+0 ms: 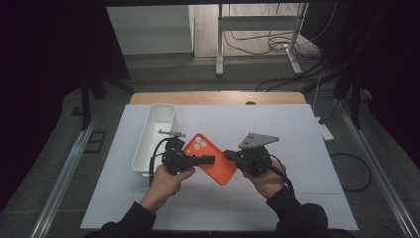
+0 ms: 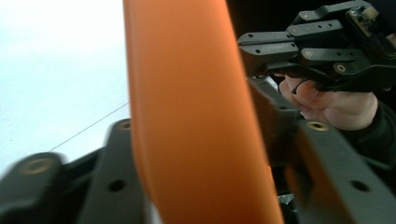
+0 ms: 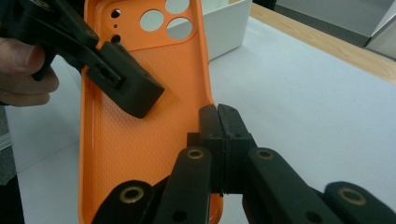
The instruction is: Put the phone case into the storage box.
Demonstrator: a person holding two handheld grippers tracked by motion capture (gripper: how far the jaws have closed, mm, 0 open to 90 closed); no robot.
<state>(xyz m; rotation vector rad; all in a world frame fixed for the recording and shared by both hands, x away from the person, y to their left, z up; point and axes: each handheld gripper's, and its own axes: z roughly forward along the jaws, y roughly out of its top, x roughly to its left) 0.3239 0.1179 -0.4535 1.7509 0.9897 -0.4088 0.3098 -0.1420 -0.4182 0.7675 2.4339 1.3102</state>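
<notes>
White bin (image 1: 151, 133) just beside held phone case (image 1: 210, 158).

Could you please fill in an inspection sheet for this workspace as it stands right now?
Surface: white sheet over a wooden table.
Job's things: orange phone case, held off the sheet between both claws, its camera cut-outs toward the bin.
Clutter: white bin at the left of the sheet; its inside is hard to see.
Grippers: left claw has the case between its jaws; right claw is shut on the case's side rim.
Cables: a black cable trails from the right claw; loose cables lie on the floor beyond the table.
Surroundings: metal stand, dark curtains at both sides.
</notes>
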